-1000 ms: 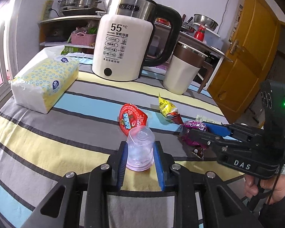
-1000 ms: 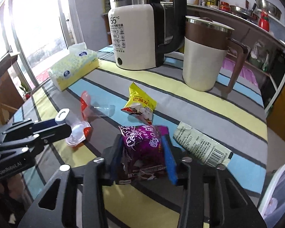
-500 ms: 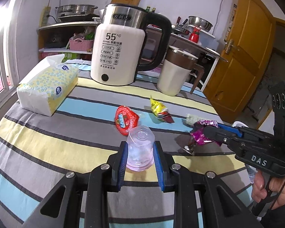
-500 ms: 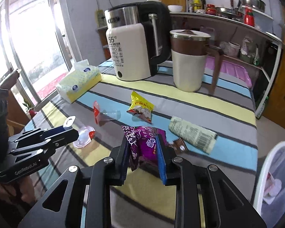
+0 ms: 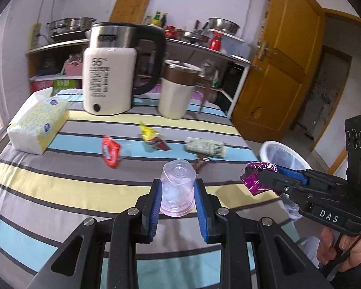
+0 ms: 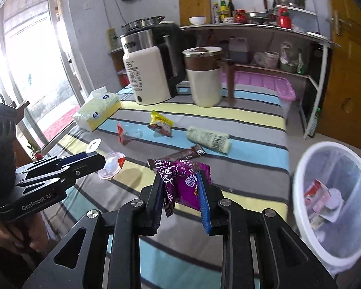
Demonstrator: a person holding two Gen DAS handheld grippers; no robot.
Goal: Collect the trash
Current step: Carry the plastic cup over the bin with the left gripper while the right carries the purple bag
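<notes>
**Two hands, two bits of trash**

My left gripper (image 5: 177, 192) is squeezing a clear plastic cup (image 5: 178, 187) between its blue pads. The cup is lying on its side with its bottom pointing away from me. My right gripper (image 6: 181, 190) is pinching a purple snack wrapper (image 6: 180, 180). Its jaws have just been closing, and the crinkled wrapper is sitting tight between them, with its top sticking up past the tips.

Both things are hanging in the air above the striped tablecloth (image 5: 48, 187), not touching it.

More trash is lying on the cloth past my fingers. A brown wrapper (image 6: 187, 153) is just beyond the purple one. Near it a rolled green-and-white packet (image 6: 208, 139) is resting on a blue stripe. A yellow snack bag (image 6: 161, 122) is lying further back, and a red jelly lid (image 5: 110, 151) with its little clear cup is to the left of that.

At the far end of the table, a big white kettle (image 5: 108, 77) and a brown-and-cream jug (image 5: 177, 91) are standing side by side. A tissue pack (image 5: 38, 125) is sitting at the left edge.

Off the right side of the table, a white bin (image 6: 298, 175) with a clear bag inside is waiting lower down. Some trash is already lying in it.
</notes>
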